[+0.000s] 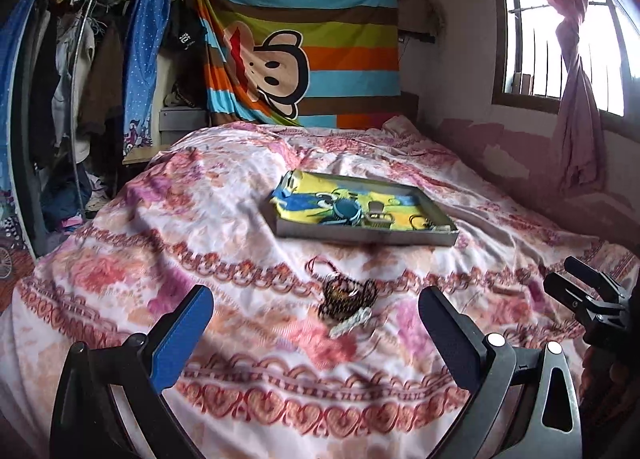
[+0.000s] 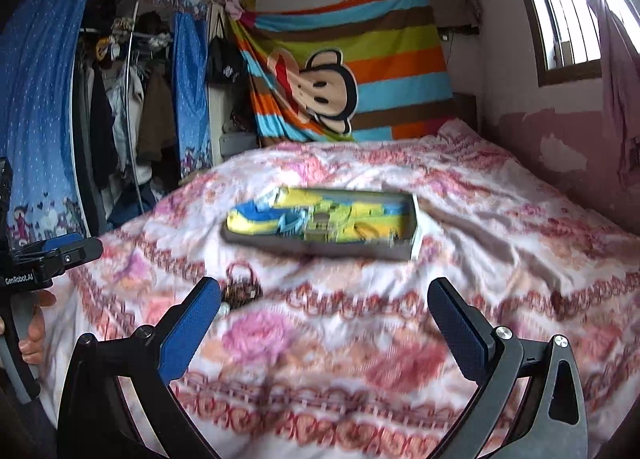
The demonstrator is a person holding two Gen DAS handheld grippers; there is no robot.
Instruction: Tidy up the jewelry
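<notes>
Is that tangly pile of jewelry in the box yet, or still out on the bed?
Out. The jewelry pile lies on the flowery bedspread, nearer than the tray box, not inside it. Neither gripper holds it.

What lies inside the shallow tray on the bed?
The tray holds a yellow-blue cartoon cloth, with a blue round item and small jewelry pieces on top. The tray's floor is covered.

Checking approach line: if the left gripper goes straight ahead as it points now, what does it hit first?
Probably the loose jewelry pile on the bedspread, centred ahead of the open left gripper. The tray lies beyond it. Depth is uncertain.
</notes>
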